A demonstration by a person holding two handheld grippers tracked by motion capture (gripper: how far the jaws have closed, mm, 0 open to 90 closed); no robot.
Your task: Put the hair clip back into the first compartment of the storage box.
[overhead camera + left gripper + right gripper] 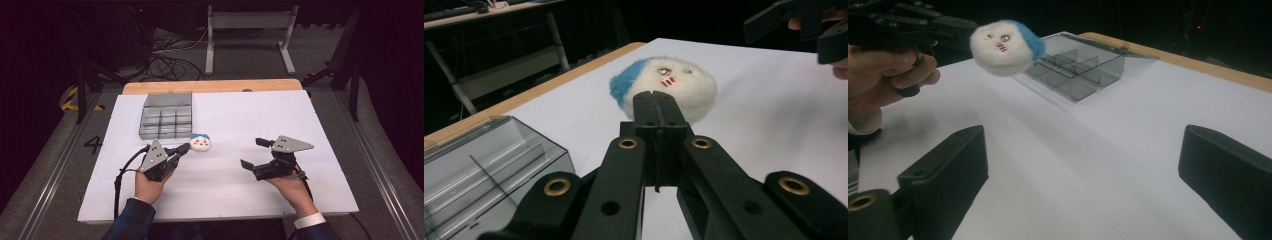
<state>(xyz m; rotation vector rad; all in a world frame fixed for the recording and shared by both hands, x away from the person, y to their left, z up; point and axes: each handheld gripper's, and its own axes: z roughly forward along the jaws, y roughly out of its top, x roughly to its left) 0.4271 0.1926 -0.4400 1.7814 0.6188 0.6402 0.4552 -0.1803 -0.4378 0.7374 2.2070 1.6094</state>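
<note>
Fuzzy white felt ball (201, 143), blue cap, at your shut left hand-held gripper (183, 148) tip; contact unclear. Right hand-held gripper (253, 153) open, empty.

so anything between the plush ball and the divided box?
Nothing visible. The plush ball sits at the tip of the shut left hand-held gripper, just in front of the box, with bare white table between them.
</note>
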